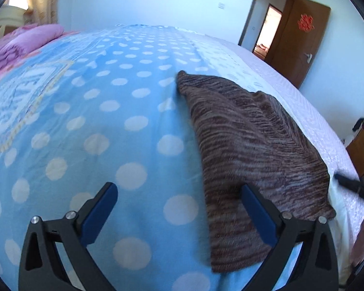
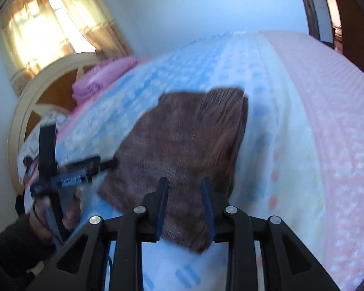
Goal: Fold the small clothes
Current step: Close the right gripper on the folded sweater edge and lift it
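With the brown knit garment [image 1: 252, 150] lying already folded on the blue dotted blanket [image 1: 104, 126], the left gripper [image 1: 179, 213] is hovering wide and empty, the right gripper [image 2: 185, 208] half-parted above it, likely needing another fold.

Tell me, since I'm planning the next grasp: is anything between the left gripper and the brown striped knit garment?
Nothing visible. The left gripper is open over the polka-dot blue blanket, with the brown striped knit garment directly beside its right finger.
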Tool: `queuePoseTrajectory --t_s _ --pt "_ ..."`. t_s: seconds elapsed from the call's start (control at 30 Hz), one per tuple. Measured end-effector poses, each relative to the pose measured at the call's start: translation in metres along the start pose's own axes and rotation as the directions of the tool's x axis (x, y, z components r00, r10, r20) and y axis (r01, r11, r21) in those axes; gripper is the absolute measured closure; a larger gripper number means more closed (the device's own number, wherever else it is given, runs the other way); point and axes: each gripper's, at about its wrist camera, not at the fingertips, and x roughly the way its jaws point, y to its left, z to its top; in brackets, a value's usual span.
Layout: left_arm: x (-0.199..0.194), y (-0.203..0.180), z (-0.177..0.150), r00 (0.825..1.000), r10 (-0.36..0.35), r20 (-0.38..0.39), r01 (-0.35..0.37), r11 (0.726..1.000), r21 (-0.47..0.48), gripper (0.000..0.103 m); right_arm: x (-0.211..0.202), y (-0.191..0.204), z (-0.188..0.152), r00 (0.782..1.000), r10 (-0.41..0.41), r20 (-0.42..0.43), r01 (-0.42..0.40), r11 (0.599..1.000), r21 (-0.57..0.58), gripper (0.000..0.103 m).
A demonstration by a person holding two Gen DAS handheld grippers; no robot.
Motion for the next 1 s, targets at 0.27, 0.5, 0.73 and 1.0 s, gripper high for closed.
queuePoseTrajectory --t_s 0.27,0.5,0.73,1.0 --pt "0.021 -0.014 0.006 0.998 -0.059 -0.023 0.06 0.998 0.033 0.011 0.075 -0.063 0.061 0.997 -0.058 -0.059 0.067 0.985 0.157 0.068" --pt "0.024 -0.016 0.004 0.997 -0.076 -0.024 0.077 0.997 0.031 0.012 0.11 -0.112 0.068 0.996 0.068 -0.051 -0.048 0.945 0.322 0.059" --pt "0.025 -0.018 0.004 0.996 -0.081 -0.024 0.082 0.996 0.037 0.012 0.123 -0.112 0.079 0.994 0.102 -0.044 -0.084 0.948 0.308 0.059" --pt "0.025 -0.019 0.004 0.996 -0.089 -0.025 0.09 0.995 0.042 0.012 0.143 -0.11 0.091 0.986 0.159 -0.041 -0.139 0.942 0.304 0.06"
